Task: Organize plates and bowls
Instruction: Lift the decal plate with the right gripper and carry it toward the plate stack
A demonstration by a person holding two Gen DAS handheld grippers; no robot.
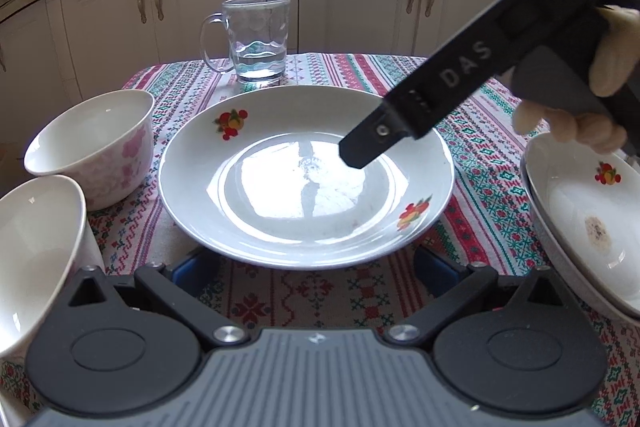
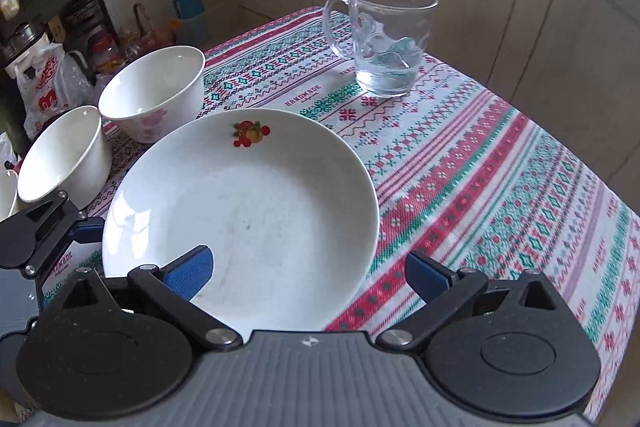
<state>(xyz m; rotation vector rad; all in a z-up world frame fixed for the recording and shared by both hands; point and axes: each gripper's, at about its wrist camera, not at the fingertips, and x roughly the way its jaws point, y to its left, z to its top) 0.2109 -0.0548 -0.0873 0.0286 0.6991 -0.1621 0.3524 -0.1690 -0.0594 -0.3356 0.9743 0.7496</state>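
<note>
Both grippers have their jaws apart: the left gripper [image 1: 316, 267] at the near rim of a fruit-printed plate [image 1: 306, 179], the right gripper [image 2: 308, 273] over that plate's edge. Two plates, second plate [image 1: 588, 227] to the right, two bowls [image 1: 96, 143] [image 1: 36, 251] left, one glass mug [image 1: 260, 39] behind, all on the patterned tablecloth [image 1: 480, 195].

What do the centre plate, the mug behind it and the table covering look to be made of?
Centre plate: probably glazed ceramic, possibly melamine; glossy white, mirrors the window, printed fruit motifs.
Mug: clear glass; the cupboards and some water show through.
Table covering: woven or printed cloth, matte, in red, green and white bands; fibre unclear.
</note>
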